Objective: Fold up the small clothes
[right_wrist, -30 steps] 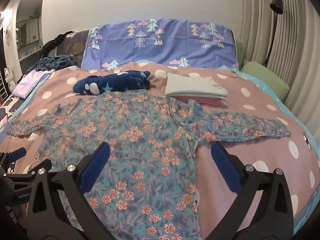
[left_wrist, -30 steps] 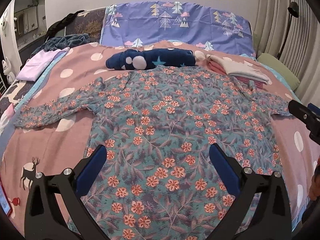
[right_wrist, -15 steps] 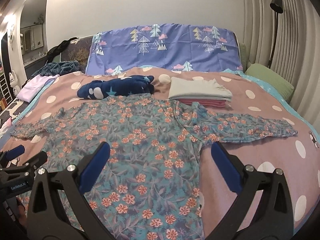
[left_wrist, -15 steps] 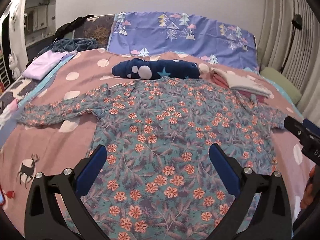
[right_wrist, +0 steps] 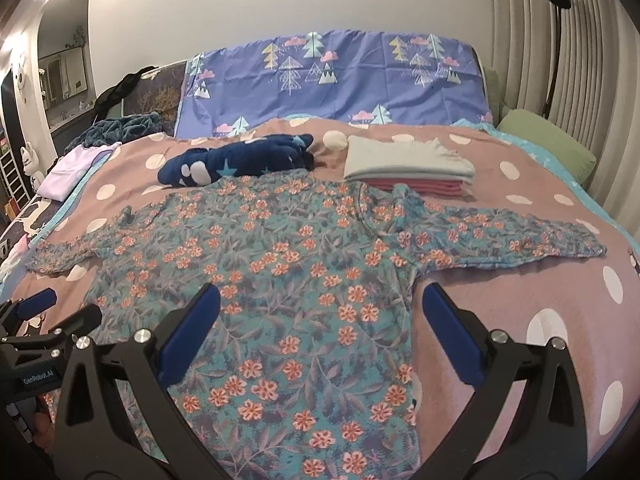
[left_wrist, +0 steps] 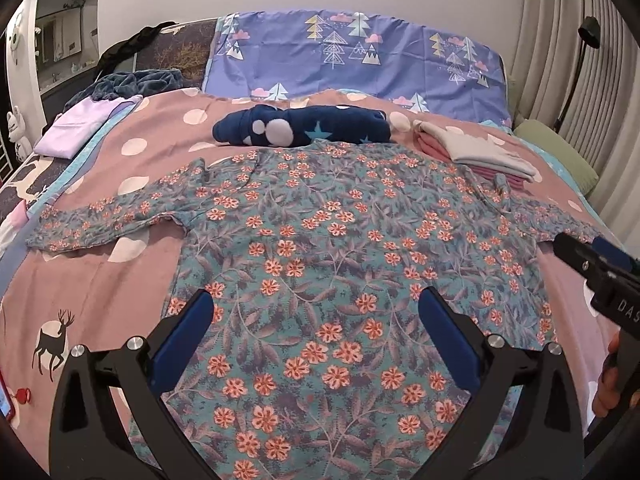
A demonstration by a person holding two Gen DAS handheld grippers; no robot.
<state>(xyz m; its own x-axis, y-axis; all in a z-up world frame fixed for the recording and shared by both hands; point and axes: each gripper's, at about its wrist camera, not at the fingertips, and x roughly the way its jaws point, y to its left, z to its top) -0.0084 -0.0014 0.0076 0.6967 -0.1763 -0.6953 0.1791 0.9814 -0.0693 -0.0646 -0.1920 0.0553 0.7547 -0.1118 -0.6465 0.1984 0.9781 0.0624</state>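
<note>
Left wrist view: my left gripper (left_wrist: 312, 336) wide open, empty, above floral top (left_wrist: 340, 248) spread flat on bed (left_wrist: 100, 280). Right gripper (right_wrist: 316, 332) likewise agape, empty. Folded stack (right_wrist: 408, 164) at 1 o'clock; navy bundle (right_wrist: 236, 160) at 11.

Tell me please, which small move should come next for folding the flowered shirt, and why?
Probably the right gripper should reach for the right sleeve to fold it inward. The flowered shirt lies flat with both sleeves spread out, nothing folded yet. Both grippers are open and empty above its lower part, the left gripper too, and that sleeve lies free on the bedcover.
</note>
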